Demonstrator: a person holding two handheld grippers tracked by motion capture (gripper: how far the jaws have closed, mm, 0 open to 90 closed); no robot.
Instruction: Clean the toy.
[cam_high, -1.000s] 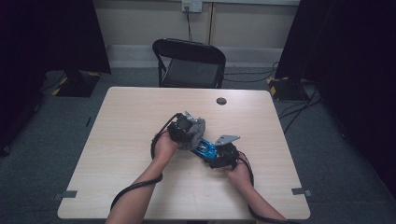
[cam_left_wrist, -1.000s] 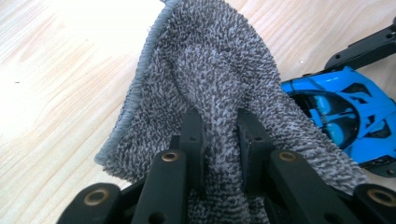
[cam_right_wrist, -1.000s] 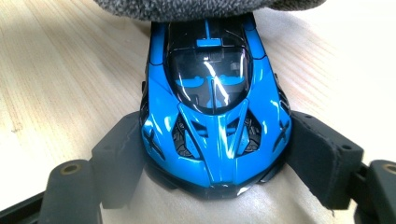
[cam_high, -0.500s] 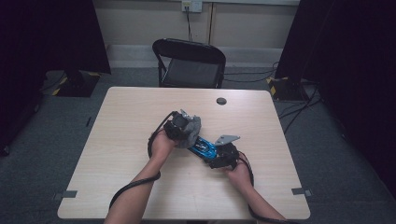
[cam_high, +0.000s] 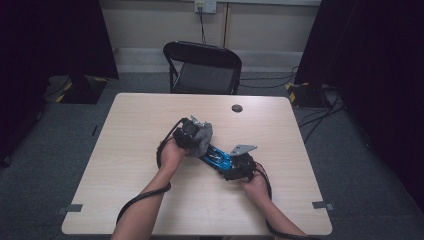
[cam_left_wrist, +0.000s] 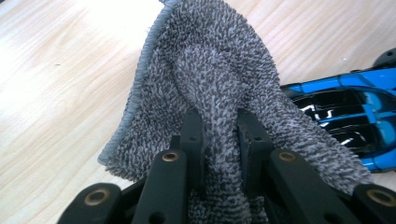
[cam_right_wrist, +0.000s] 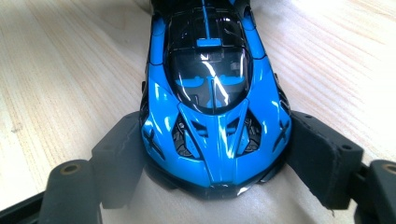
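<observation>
Pale wood grain covers the bench (cam_high: 130, 150), and in the high view the two hands meet near its middle: the left hand-held gripper (cam_high: 192, 136) carries a bunched grey cloth (cam_high: 202, 136) that rests against the far end of a blue toy car (cam_high: 218, 157), while the right hand-held gripper (cam_high: 235, 167) sits at the car's near end, its grey three-cornered plate (cam_high: 242, 149) tilted above it. A small dark round thing (cam_high: 237, 108) lies on the bench near the far edge, well apart from the hands, and a black folding chair (cam_high: 205, 67) stands beyond the bench. In the left gripper view, the left hand-held gripper (cam_left_wrist: 219, 133) is clenched on a fold of the grey cloth (cam_left_wrist: 210, 79), which spreads out over the wood and reaches the glossy blue car (cam_left_wrist: 355, 121) at the right. In the right gripper view, the right hand-held gripper (cam_right_wrist: 215, 149) grasps the blue toy car (cam_right_wrist: 210, 93) by its flanks, one pad (cam_right_wrist: 119, 154) pressed on each side, with the car's dark glazed cabin pointing away along the bench.
</observation>
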